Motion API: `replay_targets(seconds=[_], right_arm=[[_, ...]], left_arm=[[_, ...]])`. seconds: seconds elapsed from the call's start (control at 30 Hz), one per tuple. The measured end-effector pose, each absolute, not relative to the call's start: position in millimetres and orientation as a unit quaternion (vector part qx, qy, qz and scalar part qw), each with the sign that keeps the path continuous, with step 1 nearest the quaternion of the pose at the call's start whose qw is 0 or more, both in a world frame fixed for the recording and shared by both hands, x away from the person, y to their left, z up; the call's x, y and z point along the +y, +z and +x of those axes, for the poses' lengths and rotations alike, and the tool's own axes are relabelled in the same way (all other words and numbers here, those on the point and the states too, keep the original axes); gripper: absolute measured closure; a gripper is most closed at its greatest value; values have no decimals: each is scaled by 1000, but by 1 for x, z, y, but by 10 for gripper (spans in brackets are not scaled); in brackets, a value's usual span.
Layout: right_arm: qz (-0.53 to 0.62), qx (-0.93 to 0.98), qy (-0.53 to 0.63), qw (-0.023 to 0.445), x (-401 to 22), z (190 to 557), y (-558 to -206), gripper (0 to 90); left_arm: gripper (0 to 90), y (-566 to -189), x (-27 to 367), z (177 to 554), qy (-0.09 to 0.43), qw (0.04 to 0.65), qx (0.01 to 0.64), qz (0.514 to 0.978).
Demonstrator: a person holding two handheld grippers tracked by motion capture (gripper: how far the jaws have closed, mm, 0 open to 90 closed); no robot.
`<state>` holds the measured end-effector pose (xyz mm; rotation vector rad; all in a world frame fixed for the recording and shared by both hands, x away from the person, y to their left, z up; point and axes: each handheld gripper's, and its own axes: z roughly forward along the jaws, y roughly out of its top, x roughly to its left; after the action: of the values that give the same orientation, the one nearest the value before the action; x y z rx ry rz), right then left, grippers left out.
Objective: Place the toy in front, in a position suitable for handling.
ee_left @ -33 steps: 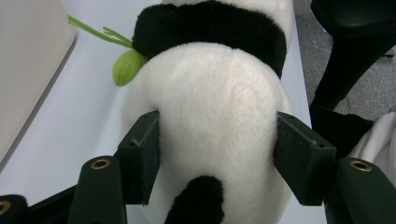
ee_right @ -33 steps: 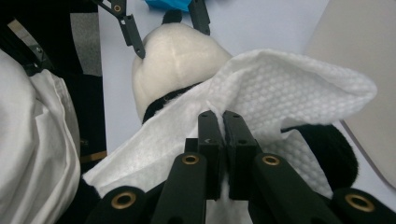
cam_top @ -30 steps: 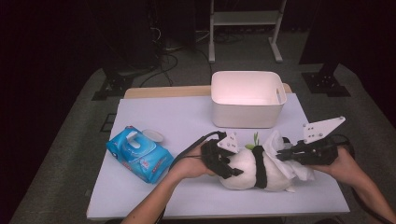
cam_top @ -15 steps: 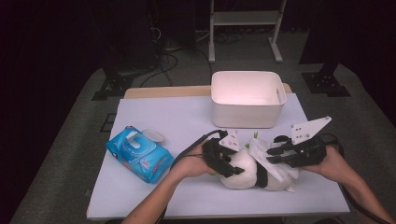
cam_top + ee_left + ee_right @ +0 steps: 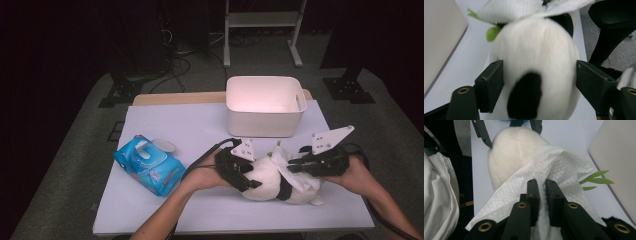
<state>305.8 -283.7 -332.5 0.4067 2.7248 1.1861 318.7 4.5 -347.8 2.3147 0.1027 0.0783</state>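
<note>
High view: plush panda (image 5: pixel 272 180) lies between left hand-held gripper (image 5: pixel 239 172), jaws just widening astride its head, and right hand-held gripper (image 5: pixel 300 166), pinching the white wipe (image 5: pixel 295 175).

High view: fixed above the person's side, facing forward and down, far enough to take in the whole table (image 5: pixel 165 125). Left gripper view: low, very close, looking along its jaws at the panda (image 5: pixel 536 62). Right gripper view: equally close, facing the opposite way across the wipe (image 5: pixel 554 162). All three views share the panda and wipe.
</note>
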Motion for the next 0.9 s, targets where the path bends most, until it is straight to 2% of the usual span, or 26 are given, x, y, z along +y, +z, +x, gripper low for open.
replay_targets(seconds=[0.23,0.4,0.63,0.9], right_arm=[[159,895,410,65,-309,301,-336,822],[179,889,416,64,-326,297,-341,824],[183,879,437,51,-327,297,-348,834],[179,866,464,41,-314,304,-350,837]], left_arm=[[185,-355,9,320,21,412,44,910],[178,-369,5,324,-6,411,45,910],[382,-366,8,325,-3,440,46,897],[398,-346,23,327,18,454,59,889]])
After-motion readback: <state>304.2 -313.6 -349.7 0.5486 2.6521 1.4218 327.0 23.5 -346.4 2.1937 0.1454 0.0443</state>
